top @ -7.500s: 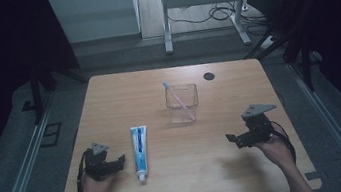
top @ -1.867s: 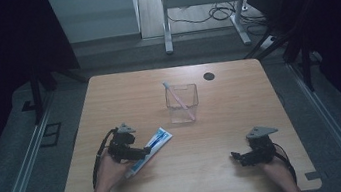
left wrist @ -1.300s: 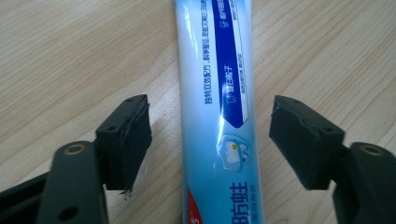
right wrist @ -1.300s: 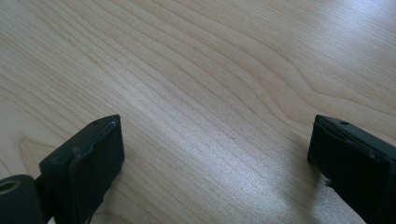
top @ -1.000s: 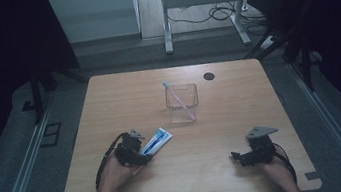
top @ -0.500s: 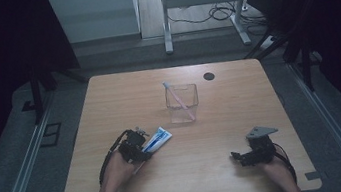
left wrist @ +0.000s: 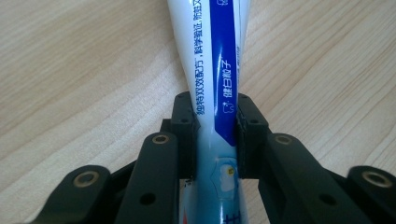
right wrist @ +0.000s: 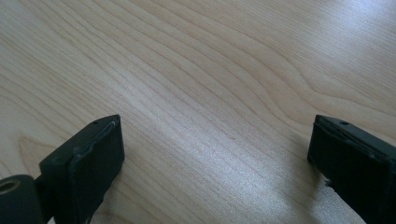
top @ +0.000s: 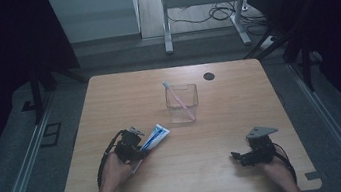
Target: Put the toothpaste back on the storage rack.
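Observation:
A white and blue toothpaste tube [top: 155, 136] lies slanted on the wooden table [top: 123, 97], left of centre. My left gripper [top: 135, 146] has just been closing on it, and its pads [left wrist: 183, 122] now press both sides of the tube [left wrist: 217, 70], which runs away from the jaws. At the front right my right gripper [top: 237, 157] rests low over bare wood, its jaws wide apart [right wrist: 215, 144] with nothing between them. A clear square cup [top: 182, 103] holding a pink toothbrush [top: 178, 97] stands at the table's middle.
A small round black disc [top: 209, 76] lies at the back right of the table. Dark floor and metal rails [top: 19, 183] flank both sides. A white desk frame with cables [top: 202, 15] stands beyond the far edge.
The left gripper came in over the tube's near end and its jaws closed onto it. The tube has turned from lengthwise to slanted. The right gripper kept still.

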Motion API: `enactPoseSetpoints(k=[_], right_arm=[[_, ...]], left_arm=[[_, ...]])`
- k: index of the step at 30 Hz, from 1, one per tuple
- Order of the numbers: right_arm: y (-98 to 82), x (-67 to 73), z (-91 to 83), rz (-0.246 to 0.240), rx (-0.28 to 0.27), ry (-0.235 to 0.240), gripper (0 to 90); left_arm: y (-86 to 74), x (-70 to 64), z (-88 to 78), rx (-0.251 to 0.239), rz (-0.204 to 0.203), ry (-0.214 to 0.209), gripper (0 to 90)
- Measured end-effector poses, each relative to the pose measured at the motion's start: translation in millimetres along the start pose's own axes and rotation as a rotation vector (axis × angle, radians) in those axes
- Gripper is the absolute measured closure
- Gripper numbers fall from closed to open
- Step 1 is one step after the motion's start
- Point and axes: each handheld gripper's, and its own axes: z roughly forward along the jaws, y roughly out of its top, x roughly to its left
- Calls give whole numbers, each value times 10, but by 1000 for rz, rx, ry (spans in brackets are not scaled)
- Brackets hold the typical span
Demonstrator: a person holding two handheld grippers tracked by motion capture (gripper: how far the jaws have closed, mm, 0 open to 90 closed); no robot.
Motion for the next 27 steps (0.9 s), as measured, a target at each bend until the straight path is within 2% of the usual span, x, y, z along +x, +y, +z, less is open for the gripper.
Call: enactPoseSetpoints(k=[11,16,21,27], right_arm=[[0,0,0,0,0,0,33],[0,0,0,0,0,0,33],[0,0,0,0,0,0,33],[0,1,0,0,0,0,33]], left_arm=[[43,-18,-127,-85,15,-28,736],[70,-26,-187,-123,0,-46,736],[115,-26,-260,-152,10,-43,736],[183,-41,-352,-196,2,-45,737]])
